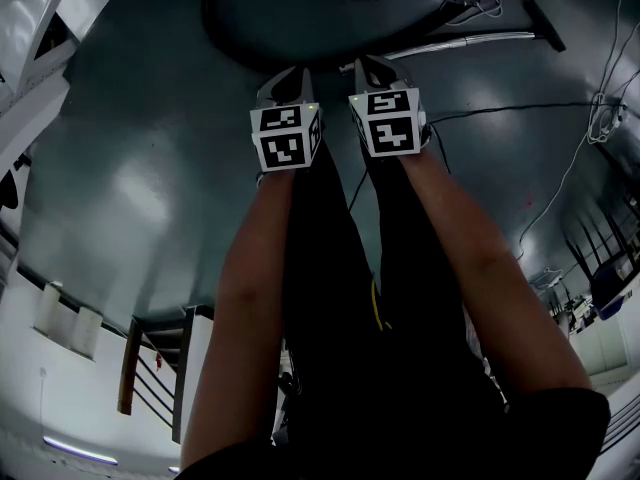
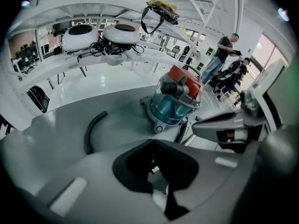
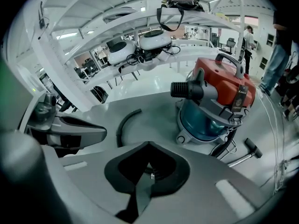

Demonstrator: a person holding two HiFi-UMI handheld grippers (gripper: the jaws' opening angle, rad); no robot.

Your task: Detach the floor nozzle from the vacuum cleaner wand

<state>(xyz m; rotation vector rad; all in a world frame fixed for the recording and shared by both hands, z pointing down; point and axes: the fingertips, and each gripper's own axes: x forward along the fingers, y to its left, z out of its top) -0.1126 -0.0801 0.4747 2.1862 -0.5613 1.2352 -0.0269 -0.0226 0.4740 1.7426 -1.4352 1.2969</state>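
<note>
Left gripper: fingers shut, empty.
Right gripper: fingers shut, empty; nearer the wand.
Wand: on the floor, ahead-right of both grippers, long axis running left-right.
Nozzle: attached at the wand's far right end.

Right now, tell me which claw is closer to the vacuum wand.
The right claw. In the head view the metal wand, tipped by its black floor nozzle, runs off from just beside it, while the left claw sits on the far side.
</note>
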